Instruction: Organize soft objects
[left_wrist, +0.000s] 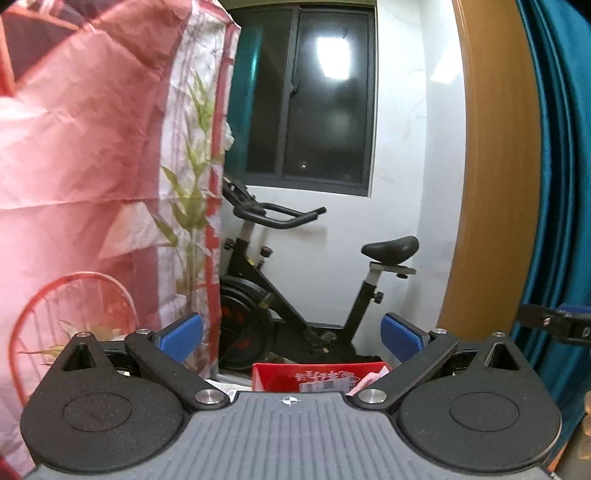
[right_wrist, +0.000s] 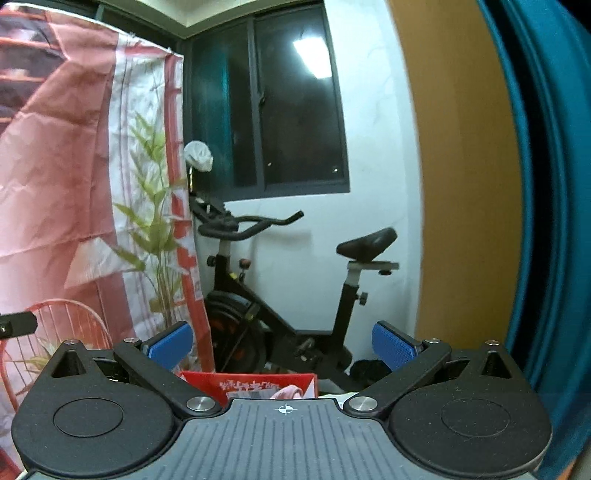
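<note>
My left gripper (left_wrist: 291, 338) is open, its blue pads wide apart with nothing between them. Below it shows the top of a red box (left_wrist: 317, 376) with white print, a bit of pink cloth (left_wrist: 369, 380) at its right edge. My right gripper (right_wrist: 282, 343) is open too and holds nothing. In its view the same red box (right_wrist: 255, 384) sits low in the middle, with a pink soft item (right_wrist: 290, 392) inside at the right. The right gripper's body (left_wrist: 554, 323) pokes into the left wrist view at the far right.
A black exercise bike (left_wrist: 295, 295) stands against the white wall under a dark window (left_wrist: 314, 96). A pink printed cloth backdrop (left_wrist: 92, 166) hangs at the left. A tan door frame (right_wrist: 454, 166) and teal curtain (right_wrist: 546, 184) fill the right.
</note>
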